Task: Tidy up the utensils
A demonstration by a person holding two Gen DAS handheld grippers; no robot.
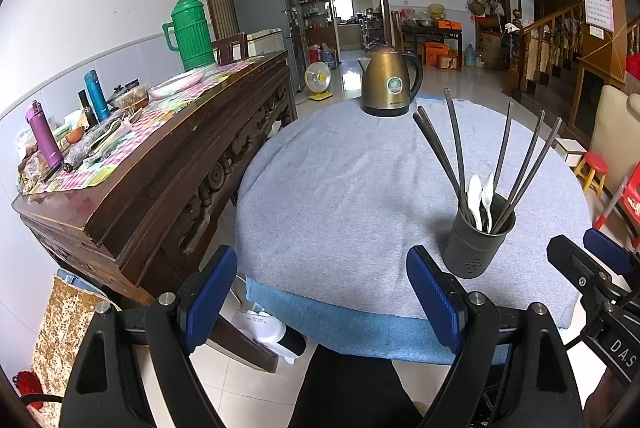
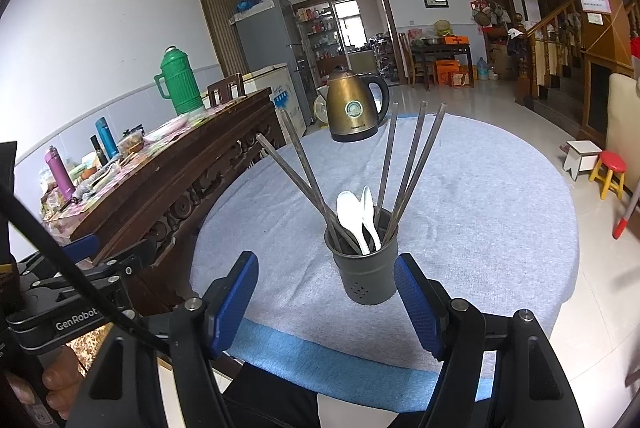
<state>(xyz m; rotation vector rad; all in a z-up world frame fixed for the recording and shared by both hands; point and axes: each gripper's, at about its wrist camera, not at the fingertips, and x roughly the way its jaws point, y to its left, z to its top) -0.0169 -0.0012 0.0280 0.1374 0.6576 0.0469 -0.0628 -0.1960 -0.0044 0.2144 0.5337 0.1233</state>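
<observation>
Your left claw (image 1: 322,294) and right claw (image 2: 326,302) both hang released, gripping nothing. The chopsticks (image 2: 404,167) and spoons (image 2: 352,216) already stand in the holder (image 2: 362,278) on the desk (image 2: 480,228); little looks left to sort

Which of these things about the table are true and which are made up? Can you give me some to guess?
1. The chopsticks stand in the grey cup. True.
2. The white spoons lie flat on the cloth. False: they stand in the cup too.
3. The kettle is green. False: it is brass-coloured; the green thing is the flask on the wooden sideboard.
4. The right tongs are open and hold nothing. True.
5. The left tongs squeeze the cup. False: they are open, beside it.
</observation>
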